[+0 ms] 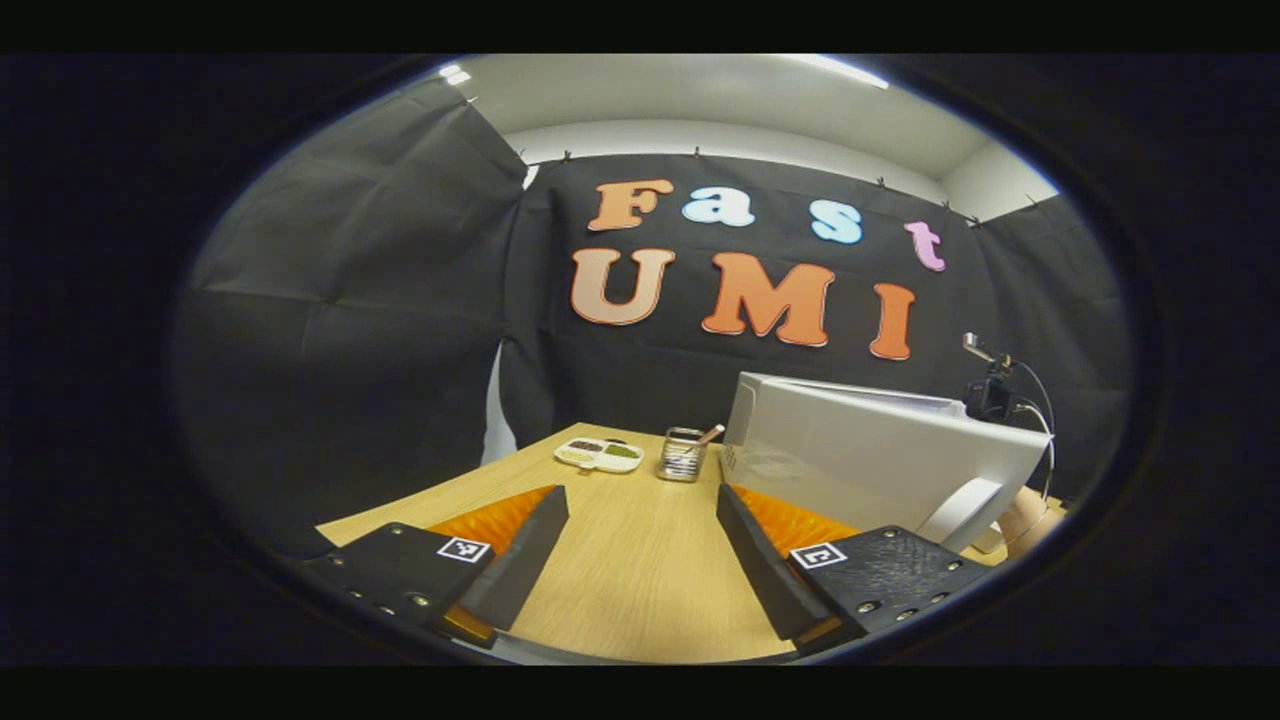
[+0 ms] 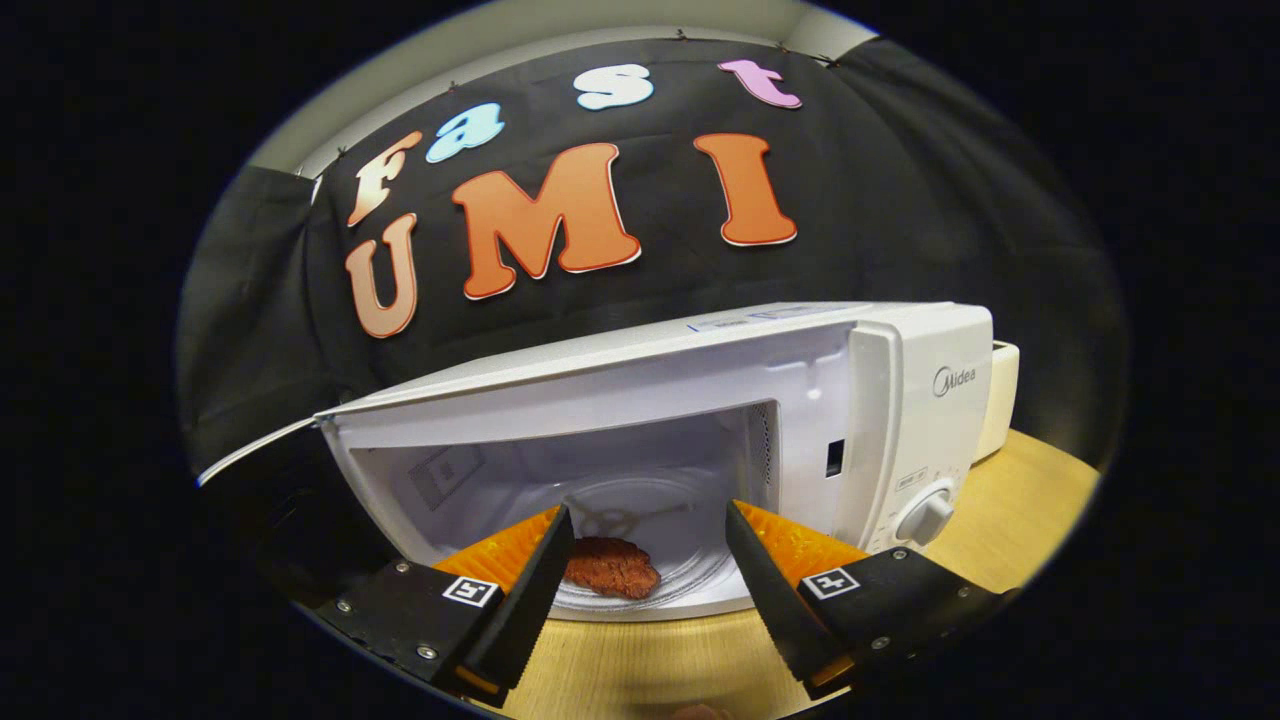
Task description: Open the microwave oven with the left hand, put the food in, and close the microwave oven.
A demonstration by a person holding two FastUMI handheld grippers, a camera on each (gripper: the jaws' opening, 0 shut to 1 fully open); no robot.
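Brown meat patty (image 2: 611,567) lies inside white microwave (image 2: 900,400), door (image 1: 880,465) just right of released left fingers (image 1: 760,545) (right ones spread, empty).

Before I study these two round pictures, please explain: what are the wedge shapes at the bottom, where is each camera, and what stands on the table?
A person holds one hand-held gripper in each hand; a camera rides on each. The left hand-held gripper is open and holds nothing, above the wooden table with a divided dish, a glass jar and the microwave door. The right hand-held gripper, open too, faces the open microwave oven; the food lies inside on the glass plate.
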